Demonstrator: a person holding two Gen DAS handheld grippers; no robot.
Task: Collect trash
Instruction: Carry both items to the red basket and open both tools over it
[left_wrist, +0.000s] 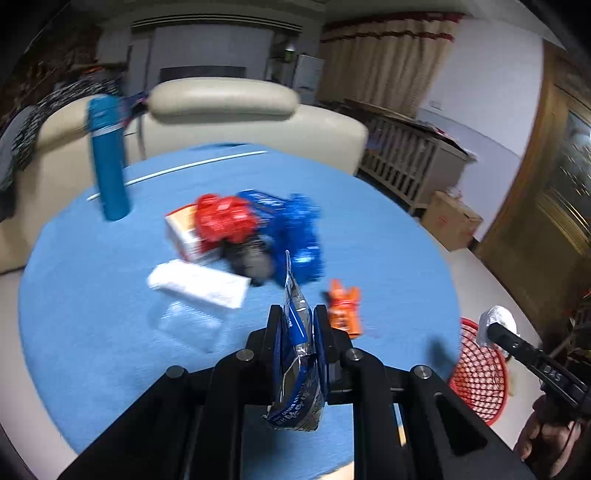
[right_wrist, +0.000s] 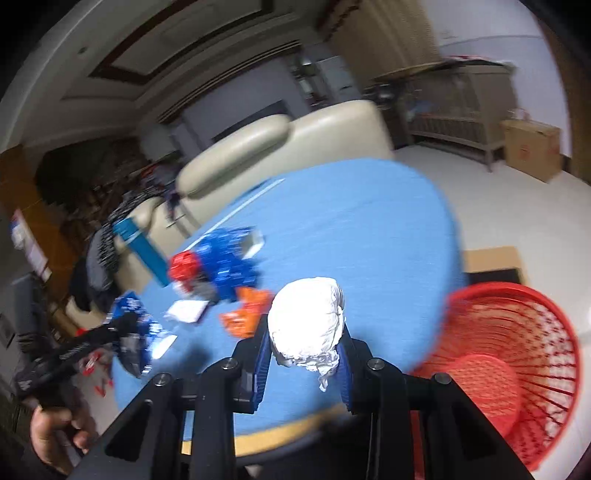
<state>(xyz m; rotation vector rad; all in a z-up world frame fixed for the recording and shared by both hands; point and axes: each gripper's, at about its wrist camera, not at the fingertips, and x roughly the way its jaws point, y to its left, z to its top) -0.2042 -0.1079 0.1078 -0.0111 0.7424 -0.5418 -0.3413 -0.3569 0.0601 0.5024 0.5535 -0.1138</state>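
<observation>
My left gripper (left_wrist: 298, 314) is shut on a blue and silver snack wrapper (left_wrist: 295, 354), held above the blue table (left_wrist: 388, 240). My right gripper (right_wrist: 304, 332) is shut on a crumpled white paper ball (right_wrist: 308, 325), just left of the red mesh basket (right_wrist: 517, 354) beside the table. In the left wrist view the right gripper (left_wrist: 491, 326) shows with the white paper ball (left_wrist: 498, 319) over the red basket (left_wrist: 480, 373). On the table lie an orange wrapper (left_wrist: 345, 308), a white tissue pack (left_wrist: 199, 282), a clear plastic piece (left_wrist: 188, 325), and a pile of red and blue wrappers (left_wrist: 258, 225) with a small carton (left_wrist: 183, 232).
A tall teal bottle (left_wrist: 109, 158) stands at the table's far left. A cream sofa (left_wrist: 229, 110) runs behind the table. A cardboard box (left_wrist: 450, 219) and a wooden crib (left_wrist: 413, 158) stand on the floor at right. A person's hand (right_wrist: 55, 435) holds the left gripper's handle.
</observation>
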